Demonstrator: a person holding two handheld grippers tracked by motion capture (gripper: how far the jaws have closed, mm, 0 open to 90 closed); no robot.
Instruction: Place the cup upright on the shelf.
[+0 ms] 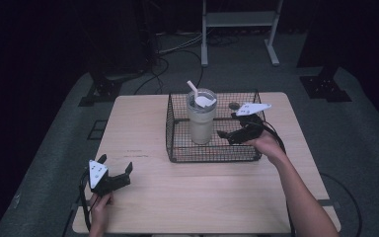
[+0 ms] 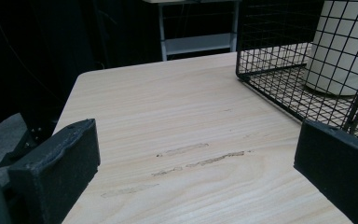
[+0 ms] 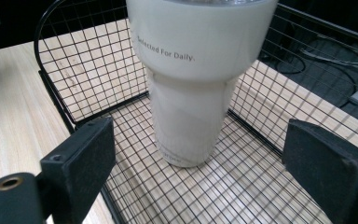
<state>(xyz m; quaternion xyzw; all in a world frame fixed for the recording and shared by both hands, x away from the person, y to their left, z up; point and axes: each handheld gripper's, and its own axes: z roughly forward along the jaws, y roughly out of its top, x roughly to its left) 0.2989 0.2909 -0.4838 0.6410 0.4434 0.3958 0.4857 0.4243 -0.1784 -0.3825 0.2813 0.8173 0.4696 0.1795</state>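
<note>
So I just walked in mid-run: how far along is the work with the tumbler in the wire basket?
Done: the right claw is inside the wire basket, open, lined up on the white tumbler. In hand: the approach; its jaws stand apart from the tumbler, which stands upright on the basket floor with its straw in. Left: closing on it and whatever follows. The left claw sits open over the table, apart from the basket.

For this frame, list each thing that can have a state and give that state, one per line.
Tumbler: upright inside the basket, lid on, straw in, not gripped.
Wire basket: upright on the table, top open, holds the tumbler.
Right tool: open, inside the basket, pointed at the tumbler, apart from it.
Left tool: open, holding nothing, over the table's near left part.
</note>
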